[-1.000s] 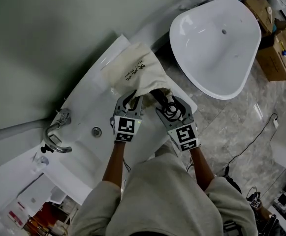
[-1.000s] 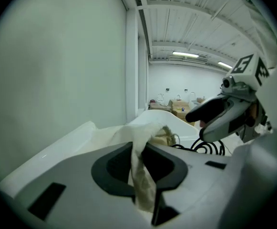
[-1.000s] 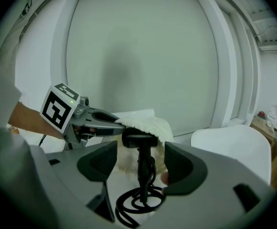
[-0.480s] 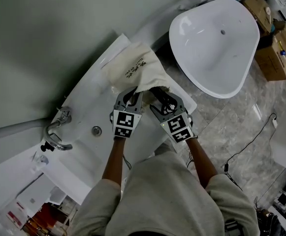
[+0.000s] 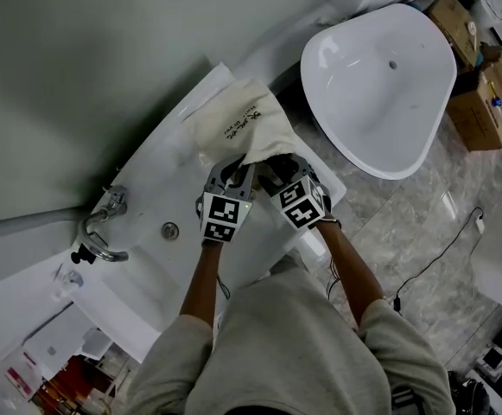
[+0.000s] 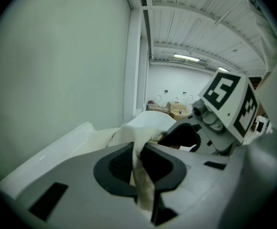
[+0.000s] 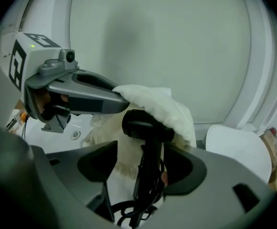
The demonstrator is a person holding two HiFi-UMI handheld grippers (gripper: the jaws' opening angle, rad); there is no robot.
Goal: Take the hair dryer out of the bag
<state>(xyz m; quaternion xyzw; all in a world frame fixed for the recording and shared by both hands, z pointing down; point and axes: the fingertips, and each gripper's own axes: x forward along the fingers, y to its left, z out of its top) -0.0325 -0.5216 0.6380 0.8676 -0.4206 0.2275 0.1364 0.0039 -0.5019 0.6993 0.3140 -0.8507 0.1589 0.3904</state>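
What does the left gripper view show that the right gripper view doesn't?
Only the left gripper view: the jaws of the left gripper, just closed, pinching a fold of the bag. Only the right gripper view: the black hair dryer poking from the bag, its handle between the open jaws of the right gripper, not gripped. Both: the cream bag and the other gripper.

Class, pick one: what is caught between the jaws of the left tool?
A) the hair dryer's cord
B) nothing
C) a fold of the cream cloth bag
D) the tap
C: the left gripper view shows the left tool, whose jaws have just been closing, pinching a fold of the bag.
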